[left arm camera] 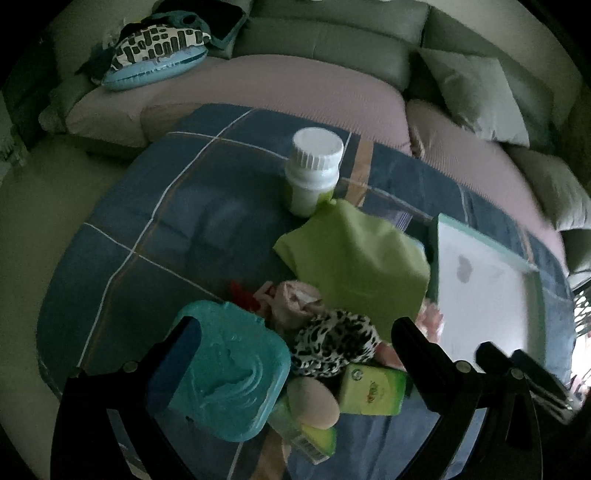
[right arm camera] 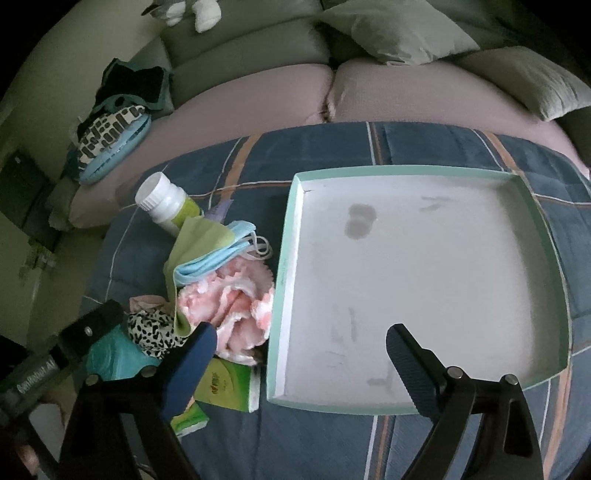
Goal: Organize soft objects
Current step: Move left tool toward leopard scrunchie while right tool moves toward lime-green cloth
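A pile of soft things lies on the blue plaid cloth: a green cloth (left arm camera: 358,254), a leopard-print scrunchie (left arm camera: 334,345), a beige fabric piece (left arm camera: 295,301), a pink fluffy cloth (right arm camera: 236,302) and a blue face mask (right arm camera: 218,254). A teal-rimmed white tray (right arm camera: 417,280) sits to the right, empty. My left gripper (left arm camera: 295,332) is open above the pile, over the scrunchie. My right gripper (right arm camera: 301,338) is open over the tray's left edge.
A white bottle (left arm camera: 314,170) stands behind the pile. A teal plastic lid (left arm camera: 229,369), green tissue packs (left arm camera: 373,389) and a beige round object (left arm camera: 314,402) lie near the pile. A sofa with cushions (right arm camera: 399,33) runs behind the table.
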Motion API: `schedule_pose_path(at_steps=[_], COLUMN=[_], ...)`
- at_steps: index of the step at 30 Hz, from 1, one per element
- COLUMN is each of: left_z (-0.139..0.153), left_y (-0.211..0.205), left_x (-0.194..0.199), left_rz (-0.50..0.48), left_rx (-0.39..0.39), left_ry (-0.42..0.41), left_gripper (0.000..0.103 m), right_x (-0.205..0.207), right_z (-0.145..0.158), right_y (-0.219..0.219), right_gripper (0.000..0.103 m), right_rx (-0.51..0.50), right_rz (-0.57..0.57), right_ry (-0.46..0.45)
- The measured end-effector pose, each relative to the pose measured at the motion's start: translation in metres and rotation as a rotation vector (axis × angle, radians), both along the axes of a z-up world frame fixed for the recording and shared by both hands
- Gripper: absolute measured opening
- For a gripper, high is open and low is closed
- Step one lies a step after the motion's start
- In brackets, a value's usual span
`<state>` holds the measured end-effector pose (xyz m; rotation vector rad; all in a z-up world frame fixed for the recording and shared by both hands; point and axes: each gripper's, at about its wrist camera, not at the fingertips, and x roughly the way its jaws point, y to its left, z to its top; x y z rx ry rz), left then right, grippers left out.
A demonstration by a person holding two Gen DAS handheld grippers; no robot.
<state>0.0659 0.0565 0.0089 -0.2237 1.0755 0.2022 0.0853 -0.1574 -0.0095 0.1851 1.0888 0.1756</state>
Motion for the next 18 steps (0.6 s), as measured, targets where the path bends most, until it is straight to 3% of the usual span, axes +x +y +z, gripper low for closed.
schedule_pose_path(at_steps=[9, 12, 18], left_z=[-0.002, -0.006, -0.012], left_y=[-0.018, -0.024, -0.034], left_x=[0.0, 0.003, 0.006], left_rz=[-0.068, -0.095, -0.127], left_rx=[0.067, 0.061, 0.106], left_ry=[0.001, 0.018, 0.034], left_gripper=[0.102, 0.089, 0.076], right_x=[0.0, 0.0, 0.0], right_z=[0.001, 0.001, 0.001], right_y=[-0.004, -0.004, -0.004], right_gripper=[0.095, 0.095, 0.095], right_rx=[-0.001, -0.001, -0.002], right_rz=[-0.011, -0.01, -0.012], right_ry=[0.003, 0.003, 0.004])
